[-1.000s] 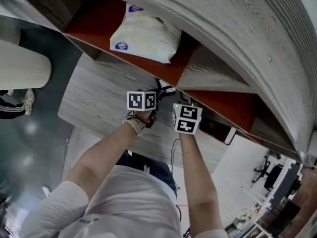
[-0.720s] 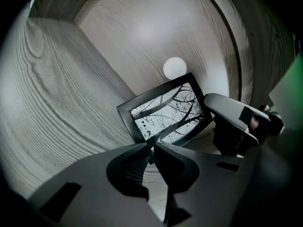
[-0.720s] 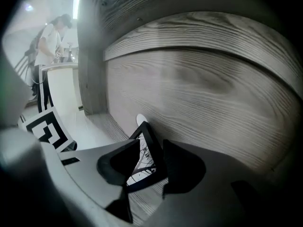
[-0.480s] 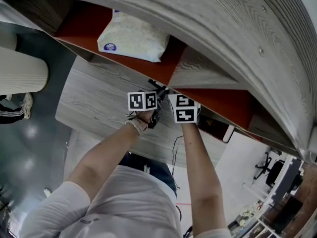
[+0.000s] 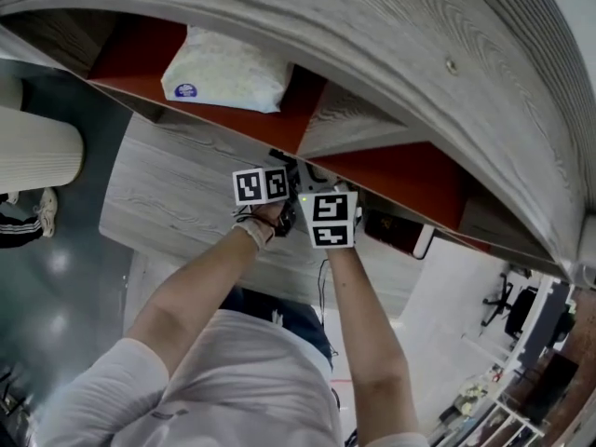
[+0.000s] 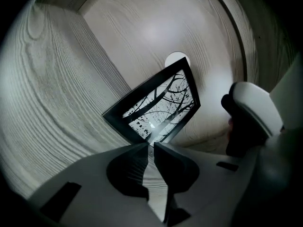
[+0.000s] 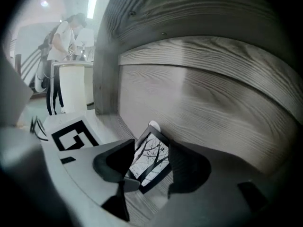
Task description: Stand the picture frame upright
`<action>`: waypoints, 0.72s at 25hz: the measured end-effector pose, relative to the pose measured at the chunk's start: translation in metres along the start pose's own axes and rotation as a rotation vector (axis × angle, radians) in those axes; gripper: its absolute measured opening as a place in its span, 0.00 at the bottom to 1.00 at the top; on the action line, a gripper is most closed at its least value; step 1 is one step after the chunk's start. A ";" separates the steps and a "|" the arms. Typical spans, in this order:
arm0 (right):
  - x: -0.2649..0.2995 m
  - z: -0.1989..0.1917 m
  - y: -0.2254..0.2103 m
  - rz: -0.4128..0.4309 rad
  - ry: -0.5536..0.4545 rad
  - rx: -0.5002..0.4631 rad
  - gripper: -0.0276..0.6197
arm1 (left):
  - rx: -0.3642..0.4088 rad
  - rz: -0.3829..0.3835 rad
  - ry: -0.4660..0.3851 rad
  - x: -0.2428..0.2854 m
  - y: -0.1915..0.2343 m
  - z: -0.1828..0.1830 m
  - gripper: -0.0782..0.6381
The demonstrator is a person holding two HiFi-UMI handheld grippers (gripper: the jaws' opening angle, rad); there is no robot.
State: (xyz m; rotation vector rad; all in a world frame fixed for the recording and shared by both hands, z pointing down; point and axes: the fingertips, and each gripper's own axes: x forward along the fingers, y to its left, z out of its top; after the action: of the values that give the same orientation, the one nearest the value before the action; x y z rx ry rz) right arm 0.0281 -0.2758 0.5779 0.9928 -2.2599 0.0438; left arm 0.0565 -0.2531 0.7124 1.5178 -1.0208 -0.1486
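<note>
Right hand-held gripper (image 7: 152, 145), jaws just opening (widest), picture frame (image 7: 147, 167) between, untouched.

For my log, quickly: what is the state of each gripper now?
Left gripper: closed on the lower edge of the frame.
Right gripper: open, jaws just opened; frame between them, not gripped.

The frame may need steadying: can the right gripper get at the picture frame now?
Probably yes: the jaws of the right gripper have just opened wide, the picture frame sits between them, and nothing blocks the way.
</note>
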 end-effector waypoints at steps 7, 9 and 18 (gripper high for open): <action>-0.043 -0.059 0.019 -0.032 0.063 0.128 0.37 | -0.014 -0.028 0.024 0.003 -0.001 0.003 0.17; -0.056 -0.076 0.022 -0.051 0.079 0.190 0.37 | -0.012 -0.031 0.033 0.004 -0.001 0.005 0.17; -0.108 -0.113 0.027 -0.128 0.078 0.360 0.37 | 0.025 -0.030 0.056 0.017 -0.006 0.014 0.17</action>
State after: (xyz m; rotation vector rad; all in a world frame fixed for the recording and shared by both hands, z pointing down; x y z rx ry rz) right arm 0.1263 -0.1557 0.6088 1.2955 -2.1541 0.4395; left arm 0.0612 -0.2750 0.7112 1.5517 -0.9591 -0.1141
